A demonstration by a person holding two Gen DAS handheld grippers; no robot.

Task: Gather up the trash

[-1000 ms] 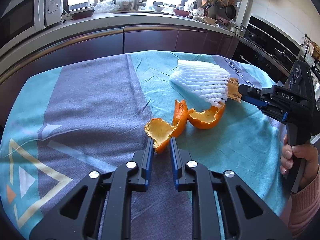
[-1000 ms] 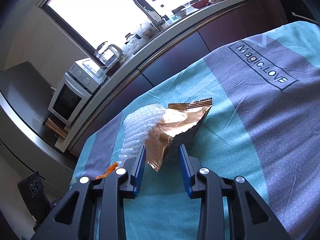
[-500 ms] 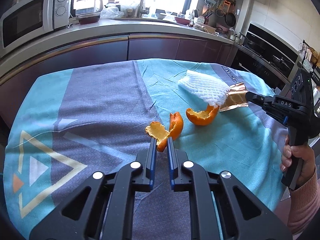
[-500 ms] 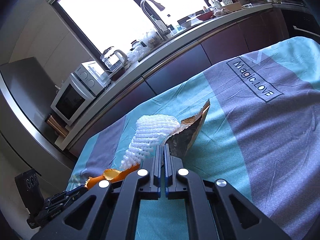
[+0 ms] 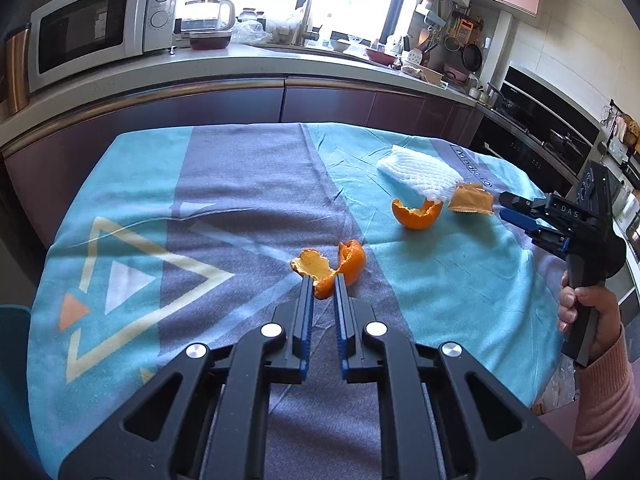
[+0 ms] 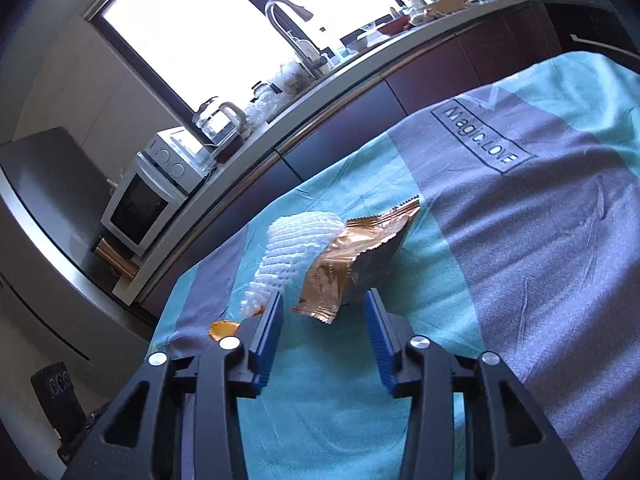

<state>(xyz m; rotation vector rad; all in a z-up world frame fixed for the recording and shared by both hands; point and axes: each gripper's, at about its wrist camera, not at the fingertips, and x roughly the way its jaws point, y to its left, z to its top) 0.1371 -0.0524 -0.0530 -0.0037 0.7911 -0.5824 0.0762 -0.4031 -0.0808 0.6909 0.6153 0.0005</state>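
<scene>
— On the cloth-covered table (image 5: pixel 248 200), what lies around?
— A second peel (image 5: pixel 417 216) touching the white foam net (image 5: pixel 420 176), which overlaps the foil wrapper (image 6: pixel 344 268).
— And the grippers?
— The left gripper (image 5: pixel 321 280) pinches the near orange peel (image 5: pixel 332 266), angled down. The right gripper (image 6: pixel 323 312) has just been opening; its fingers stand apart, with only the wrapper's near corner between them, untouched.
— Room?
— Bare cloth at left.

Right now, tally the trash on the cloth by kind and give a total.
Orange peel pieces: 2, one in the left tongs at, one at
White foam fruit net: 1
Foil wrapper: 1
Total: 4
</scene>
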